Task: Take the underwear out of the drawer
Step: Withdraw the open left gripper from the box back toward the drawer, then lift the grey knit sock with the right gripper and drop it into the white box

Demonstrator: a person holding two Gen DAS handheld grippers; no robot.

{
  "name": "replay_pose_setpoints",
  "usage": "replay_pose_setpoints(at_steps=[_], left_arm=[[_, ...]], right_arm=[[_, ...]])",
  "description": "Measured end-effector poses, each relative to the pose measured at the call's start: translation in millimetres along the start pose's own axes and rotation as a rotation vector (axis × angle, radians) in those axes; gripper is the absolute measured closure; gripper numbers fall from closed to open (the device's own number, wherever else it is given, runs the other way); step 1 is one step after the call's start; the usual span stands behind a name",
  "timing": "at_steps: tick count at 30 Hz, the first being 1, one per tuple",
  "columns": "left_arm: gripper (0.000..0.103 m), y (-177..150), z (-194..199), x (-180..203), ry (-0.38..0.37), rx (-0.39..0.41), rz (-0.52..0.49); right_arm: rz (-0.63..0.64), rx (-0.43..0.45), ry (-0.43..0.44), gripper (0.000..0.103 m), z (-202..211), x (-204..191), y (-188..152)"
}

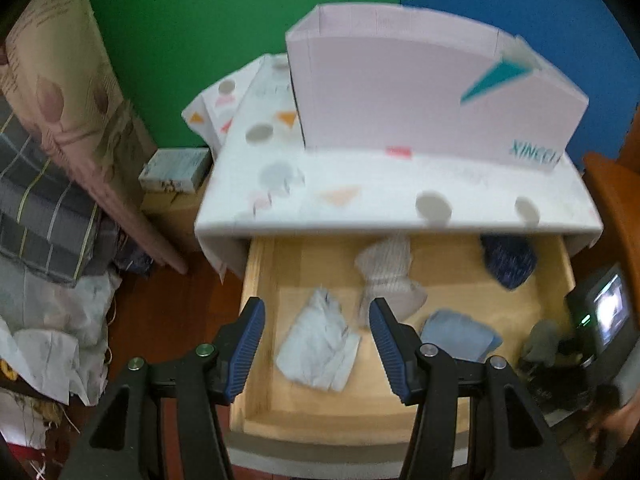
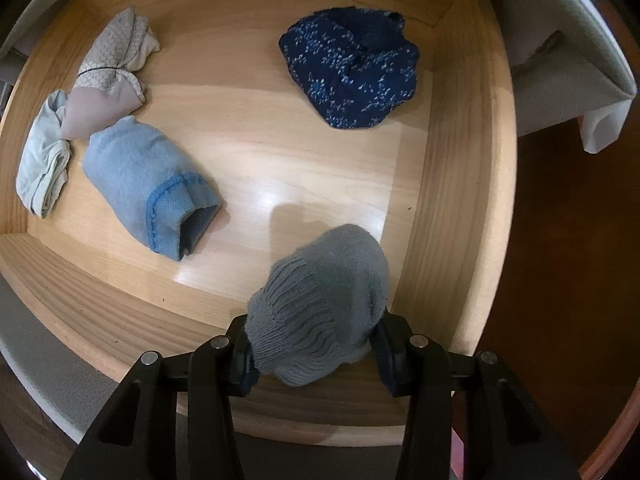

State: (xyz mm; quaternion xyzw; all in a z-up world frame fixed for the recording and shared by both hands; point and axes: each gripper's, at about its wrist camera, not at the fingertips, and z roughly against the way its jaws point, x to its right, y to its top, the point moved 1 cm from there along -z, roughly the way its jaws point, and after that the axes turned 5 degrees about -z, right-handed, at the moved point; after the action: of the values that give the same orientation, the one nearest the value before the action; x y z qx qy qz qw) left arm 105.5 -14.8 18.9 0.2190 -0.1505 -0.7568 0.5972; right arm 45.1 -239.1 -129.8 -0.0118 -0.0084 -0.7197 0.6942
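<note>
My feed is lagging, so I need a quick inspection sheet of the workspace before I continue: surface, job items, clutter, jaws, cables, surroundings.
Surface: open wooden drawer, bottom bare between items.
Job's things: grey ribbed bundle at the near right corner; light blue roll; navy speckled piece; pale patterned bundle; pale crumpled piece.
Clutter: white box on the cabinet top.
Grippers: right gripper jaws shut on the grey ribbed bundle; left gripper jaws open above the pale crumpled piece.
Cables: nothing seen.
Surroundings: foam-mat wall, stacked bedding left of the cabinet.
</note>
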Motion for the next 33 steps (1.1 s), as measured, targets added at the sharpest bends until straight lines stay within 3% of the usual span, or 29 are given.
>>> replay_pose_setpoints(at_steps=[10, 12, 16, 21, 25, 33], left_arm=[[0.047, -49, -34, 2, 0.019, -0.043, 0.041], [0.047, -50, -34, 2, 0.013, -0.05, 0.053], [0.047, -52, -26, 2, 0.029, 0.011, 0.068], [0.047, -50, -27, 7, 0.065, 0.011, 0.036], [0.047, -51, -28, 3, 0.044, 0.01, 0.051], [0.047, -53, -30, -6, 0.011, 0.008, 0.094]], right_arm=[[0.015, 0.125, 0.001, 0.062, 22, -6, -8], [0.01, 0.137, 0.009, 0.062, 26, -7, -12], [-0.007, 0.171, 0.036, 0.062, 35, 3, -17], [-0.02, 0.186, 0.06, 0.062, 43, 10, -15], [-0.018, 0.199, 0.07, 0.062, 49, 13, -13], [-0.002, 0.276, 0.113, 0.062, 107, 6, 3]])
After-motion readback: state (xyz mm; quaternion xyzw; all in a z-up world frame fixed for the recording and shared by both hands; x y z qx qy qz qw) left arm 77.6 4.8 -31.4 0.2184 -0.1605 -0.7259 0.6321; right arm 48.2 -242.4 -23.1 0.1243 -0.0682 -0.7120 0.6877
